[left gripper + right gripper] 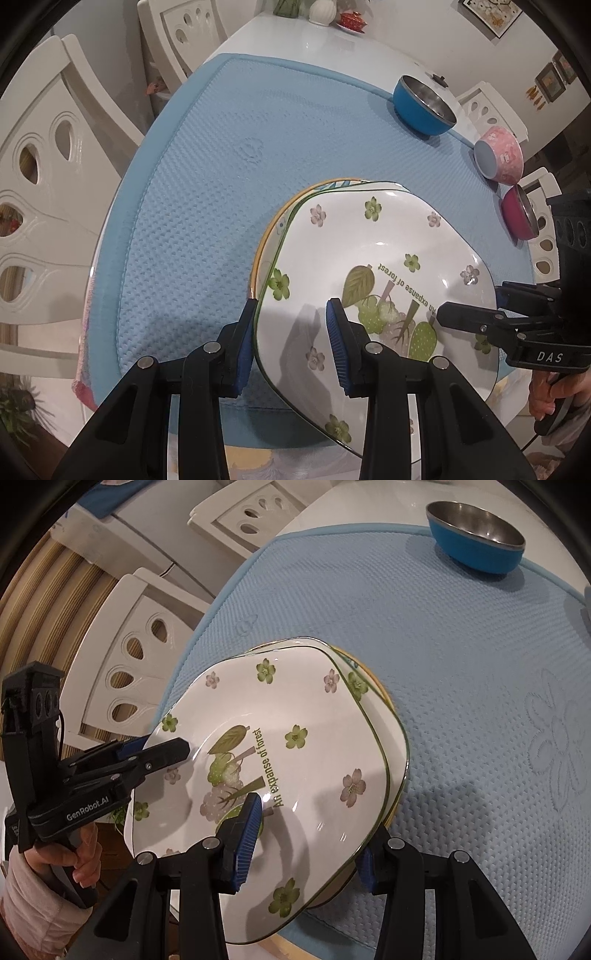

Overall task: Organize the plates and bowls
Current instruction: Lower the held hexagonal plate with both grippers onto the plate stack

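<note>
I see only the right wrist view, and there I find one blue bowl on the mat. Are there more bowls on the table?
Observer: Yes. A pink bowl lies on its side at the edge of the mat, to the right of the blue bowl.
Operator: Is it the only other one?
Observer: No. A magenta bowl sits right next to the pink one.
Operator: How does the left gripper stand at the flowered plate?
Observer: The left gripper straddles the rim of the flowered plate, with one finger outside the rim and one over the plate's inside.
</note>
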A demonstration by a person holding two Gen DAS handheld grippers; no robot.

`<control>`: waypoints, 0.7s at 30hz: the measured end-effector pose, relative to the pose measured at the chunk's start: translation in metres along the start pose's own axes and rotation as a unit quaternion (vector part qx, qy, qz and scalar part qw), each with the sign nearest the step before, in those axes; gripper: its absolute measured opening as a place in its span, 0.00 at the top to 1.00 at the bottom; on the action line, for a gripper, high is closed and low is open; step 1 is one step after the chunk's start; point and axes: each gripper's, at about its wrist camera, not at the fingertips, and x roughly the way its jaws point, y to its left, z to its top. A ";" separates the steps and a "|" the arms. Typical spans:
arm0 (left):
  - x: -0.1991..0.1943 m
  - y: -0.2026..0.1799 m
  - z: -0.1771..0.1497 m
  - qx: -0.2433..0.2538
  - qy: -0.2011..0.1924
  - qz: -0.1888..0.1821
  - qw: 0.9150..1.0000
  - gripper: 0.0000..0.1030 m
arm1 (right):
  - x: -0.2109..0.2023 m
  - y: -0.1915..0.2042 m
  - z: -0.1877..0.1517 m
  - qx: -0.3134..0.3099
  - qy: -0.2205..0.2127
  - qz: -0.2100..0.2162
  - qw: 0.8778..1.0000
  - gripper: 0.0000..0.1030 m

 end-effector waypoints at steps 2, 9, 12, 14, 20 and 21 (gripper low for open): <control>0.001 0.000 0.000 0.000 0.002 0.001 1.000 0.69 | 0.001 -0.001 0.001 0.003 0.002 -0.002 1.000 0.56; 0.002 0.001 0.004 0.005 0.002 0.000 1.000 0.69 | 0.002 -0.003 0.005 0.004 0.005 -0.012 1.000 0.56; 0.003 0.000 0.005 0.007 0.002 0.001 1.000 0.69 | 0.002 -0.006 0.005 0.012 0.006 -0.008 1.000 0.56; 0.003 0.001 0.005 0.007 0.002 0.000 1.000 0.69 | 0.001 -0.007 0.004 0.015 0.006 -0.007 1.000 0.56; 0.004 0.001 0.006 0.004 0.002 -0.003 1.000 0.69 | -0.001 -0.007 0.005 0.022 0.013 -0.009 1.000 0.56; 0.004 0.001 0.006 0.004 0.001 -0.003 1.000 0.69 | -0.001 -0.007 0.005 0.023 0.016 -0.011 1.000 0.56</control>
